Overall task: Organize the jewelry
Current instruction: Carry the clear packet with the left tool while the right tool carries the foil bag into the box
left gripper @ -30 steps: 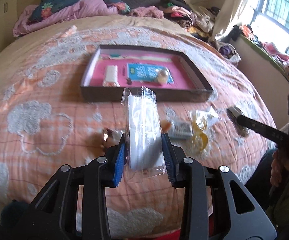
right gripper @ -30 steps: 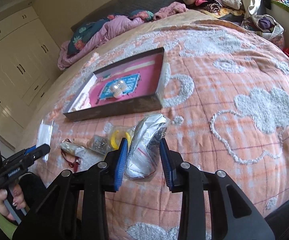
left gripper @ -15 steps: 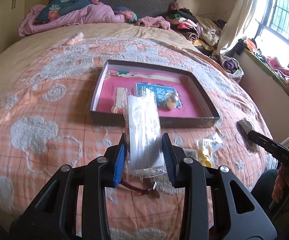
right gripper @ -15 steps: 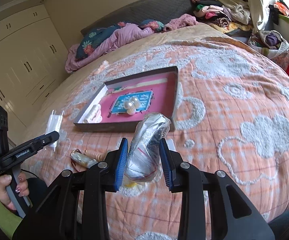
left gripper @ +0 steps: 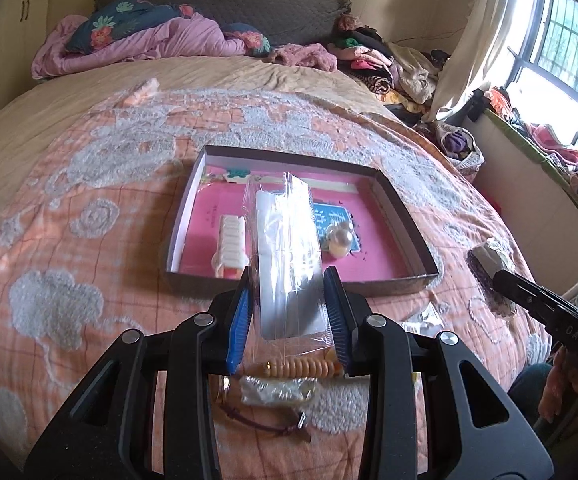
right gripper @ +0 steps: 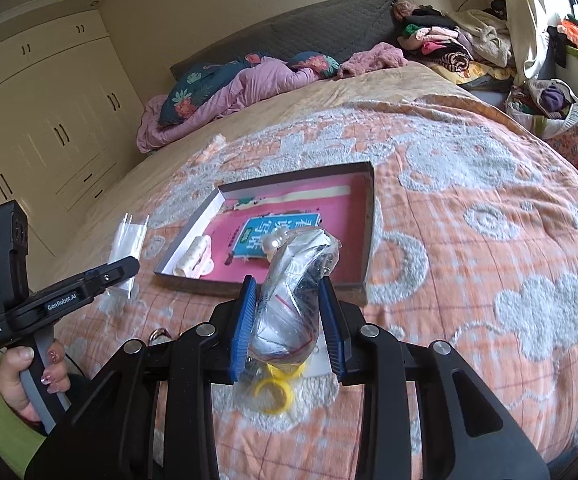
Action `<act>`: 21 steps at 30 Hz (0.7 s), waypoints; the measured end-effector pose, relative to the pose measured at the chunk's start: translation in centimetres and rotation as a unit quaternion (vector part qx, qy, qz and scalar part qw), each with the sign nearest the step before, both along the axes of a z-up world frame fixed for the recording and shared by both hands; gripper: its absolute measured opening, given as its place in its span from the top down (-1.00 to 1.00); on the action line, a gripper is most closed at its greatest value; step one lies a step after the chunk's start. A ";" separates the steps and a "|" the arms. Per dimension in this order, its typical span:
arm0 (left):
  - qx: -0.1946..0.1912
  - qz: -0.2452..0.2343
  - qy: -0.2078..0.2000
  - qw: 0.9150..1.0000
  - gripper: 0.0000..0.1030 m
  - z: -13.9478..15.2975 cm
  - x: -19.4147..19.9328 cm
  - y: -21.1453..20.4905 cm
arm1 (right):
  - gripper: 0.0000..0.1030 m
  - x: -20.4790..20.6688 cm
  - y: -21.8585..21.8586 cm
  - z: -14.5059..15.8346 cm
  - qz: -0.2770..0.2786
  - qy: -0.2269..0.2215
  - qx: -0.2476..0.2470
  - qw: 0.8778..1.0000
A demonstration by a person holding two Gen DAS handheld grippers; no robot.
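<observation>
While my left gripper (left gripper: 289,312) pinches a flat clear plastic sleeve with a white card (left gripper: 289,264), my right gripper (right gripper: 288,320) clamps a crumpled clear bag of silvery jewelry (right gripper: 293,296), both above the fuzzy orange bedspread (left gripper: 89,240), near the pink-lined tray (left gripper: 409,232)

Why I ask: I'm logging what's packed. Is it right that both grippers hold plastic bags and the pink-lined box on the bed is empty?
Not quite. The box is not empty: the left wrist view shows a white bracelet and a blue card inside. Both grippers do hold plastic bags.
</observation>
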State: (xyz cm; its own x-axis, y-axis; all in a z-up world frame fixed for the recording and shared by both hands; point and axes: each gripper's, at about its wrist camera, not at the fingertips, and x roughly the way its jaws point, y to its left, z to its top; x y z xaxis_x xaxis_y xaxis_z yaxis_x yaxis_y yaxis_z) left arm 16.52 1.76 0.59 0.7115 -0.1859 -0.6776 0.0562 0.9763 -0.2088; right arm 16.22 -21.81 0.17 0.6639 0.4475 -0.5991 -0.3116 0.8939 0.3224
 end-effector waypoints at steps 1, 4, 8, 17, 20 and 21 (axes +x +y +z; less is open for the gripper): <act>-0.001 0.000 0.000 1.000 0.48 0.0 0.2 0.0 | 0.41 0.3 0.1 0.1 -0.001 -0.001 0.000 1.000; -0.002 -0.003 0.001 1.000 0.48 -0.1 0.8 -0.2 | 0.41 0.9 0.3 0.4 -0.001 -0.007 -0.002 1.000; -0.002 -0.004 0.001 1.000 0.48 -0.1 1.9 -0.3 | 0.41 2.1 0.4 0.6 -0.005 -0.009 -0.002 1.000; 0.002 -0.011 0.010 1.000 0.48 -0.9 5.1 -0.8 | 0.41 4.6 0.8 -0.1 -0.015 -0.005 -0.015 1.000; 0.005 -0.016 0.015 1.000 0.48 -1.4 6.1 -1.2 | 0.41 5.4 1.1 -0.5 -0.018 -0.005 -0.024 1.000; 0.008 -0.017 0.016 1.000 0.48 -1.6 6.3 -1.3 | 0.41 5.7 1.2 -0.7 -0.019 -0.003 -0.027 0.999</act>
State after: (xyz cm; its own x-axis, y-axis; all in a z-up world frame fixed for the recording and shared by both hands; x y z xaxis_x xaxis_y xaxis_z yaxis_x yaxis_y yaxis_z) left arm 22.83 0.43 -1.00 0.6831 -0.1983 -0.7029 0.0825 0.9772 -0.1955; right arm 21.94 -20.65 -0.51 0.6836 0.3895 -0.6172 -0.2792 0.9209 0.2719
